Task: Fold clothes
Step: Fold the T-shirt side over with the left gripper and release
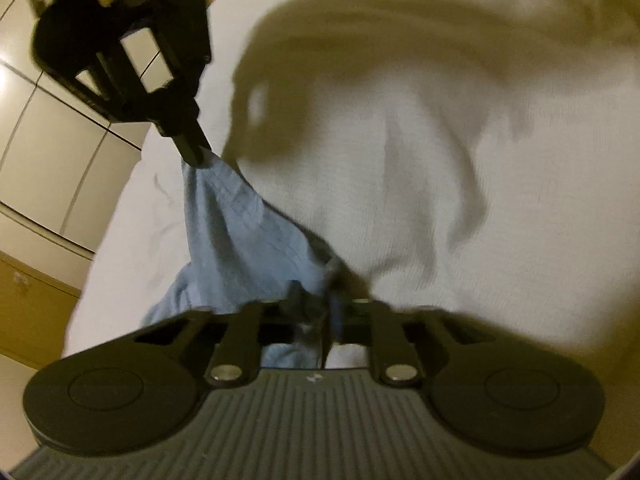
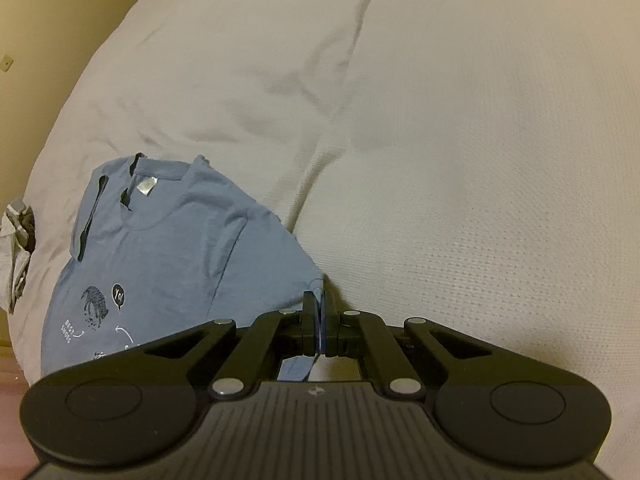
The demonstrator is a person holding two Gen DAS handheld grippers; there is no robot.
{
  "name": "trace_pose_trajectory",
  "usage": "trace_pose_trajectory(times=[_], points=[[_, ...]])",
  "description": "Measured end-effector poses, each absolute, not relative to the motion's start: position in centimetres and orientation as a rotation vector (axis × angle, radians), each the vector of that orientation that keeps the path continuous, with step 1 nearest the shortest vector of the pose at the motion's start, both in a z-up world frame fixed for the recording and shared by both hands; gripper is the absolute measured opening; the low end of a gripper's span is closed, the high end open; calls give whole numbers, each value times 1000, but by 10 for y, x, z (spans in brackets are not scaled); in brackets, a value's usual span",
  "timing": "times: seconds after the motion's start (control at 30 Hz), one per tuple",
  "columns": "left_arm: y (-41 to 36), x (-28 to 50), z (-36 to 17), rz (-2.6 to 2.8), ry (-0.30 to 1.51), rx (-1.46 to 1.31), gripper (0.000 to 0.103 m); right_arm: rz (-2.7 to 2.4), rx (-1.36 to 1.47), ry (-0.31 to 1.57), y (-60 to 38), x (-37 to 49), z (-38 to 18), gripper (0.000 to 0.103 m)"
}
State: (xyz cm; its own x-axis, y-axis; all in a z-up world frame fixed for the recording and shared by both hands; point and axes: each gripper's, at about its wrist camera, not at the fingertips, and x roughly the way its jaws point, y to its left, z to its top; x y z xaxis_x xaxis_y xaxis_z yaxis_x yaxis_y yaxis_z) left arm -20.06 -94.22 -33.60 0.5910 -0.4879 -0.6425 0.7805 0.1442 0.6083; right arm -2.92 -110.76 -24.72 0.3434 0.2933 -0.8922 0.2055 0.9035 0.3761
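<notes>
Spanning both closed grippers: light-blue cotton printed T-shirt (image 2: pixel 168 248), left gripper (image 1: pixel 320 312) and right gripper (image 2: pixel 320 320) each pinching an edge, body lying left on the white bedsheet (image 2: pixel 460 160).

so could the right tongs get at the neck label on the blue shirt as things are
Probably not straight away. The right tongs are shut on an edge of the blue shirt, so they would have to let go first. The neck label itself lies uncovered at the collar, nothing on top of it.

The t-shirt (image 2: pixel 168 248) lies on the bed (image 2: pixel 460 160) at its left side, with a crumpled cloth (image 2: pixel 16 240) further left at the bed's edge.
</notes>
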Motion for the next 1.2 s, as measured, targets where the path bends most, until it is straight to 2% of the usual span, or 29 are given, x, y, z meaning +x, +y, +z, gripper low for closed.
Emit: trace_pose_trajectory(times=[0.07, 0.2, 0.4, 0.43, 0.53, 0.73, 1.2], points=[[-934, -189, -316, -952, 396, 887, 2, 43, 471, 1238, -1110, -31, -246, 2], [-903, -138, -283, -846, 675, 367, 2, 22, 468, 1238, -1101, -28, -235, 2], [-841, -76, -289, -622, 967, -205, 2, 165, 457, 1177, -1052, 0, -221, 3], [-832, -69, -295, -596, 1005, -288, 2, 214, 460, 1150, -1042, 7, -220, 12], [-802, -55, -308, -521, 1080, -460, 2, 290, 472, 1071, -1024, 21, -215, 29], [-769, -53, -324, -434, 1148, -553, 2, 253, 361, 1081, -1027, 29, -226, 29], [-747, -72, -339, -394, 1196, -680, 2, 514, -273, 1147, -978, 54, -281, 31]])
